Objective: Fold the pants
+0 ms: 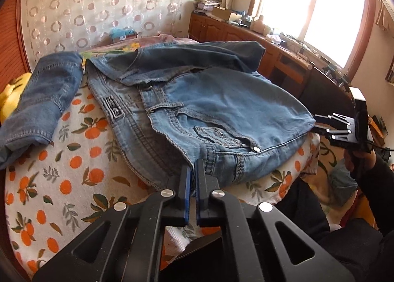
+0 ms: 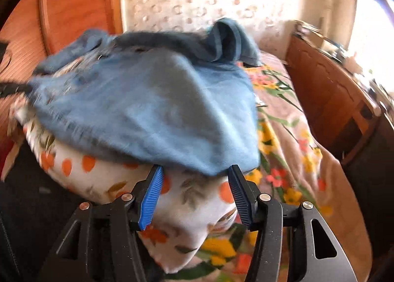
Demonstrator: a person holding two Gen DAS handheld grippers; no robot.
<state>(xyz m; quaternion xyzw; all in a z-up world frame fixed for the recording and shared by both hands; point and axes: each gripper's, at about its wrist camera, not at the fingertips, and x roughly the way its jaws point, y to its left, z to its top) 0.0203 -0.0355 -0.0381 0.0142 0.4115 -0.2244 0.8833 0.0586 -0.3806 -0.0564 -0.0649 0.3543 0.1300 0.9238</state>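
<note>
Light blue denim pants lie spread on the bed, waistband and button toward me in the left wrist view. My left gripper is shut on the near waistband edge, its blue pads pinching the denim. My right gripper stands open at the pants' other side, the denim edge lying just over its fingertips without the pads pressing it. From the left wrist view, the right gripper shows at the pants' right edge, held by a hand in a dark sleeve.
A white sheet with orange fruit print covers the bed, over a pink floral cover. Another folded denim piece lies at the left beside something yellow. A wooden cabinet with clutter runs under the window at the right.
</note>
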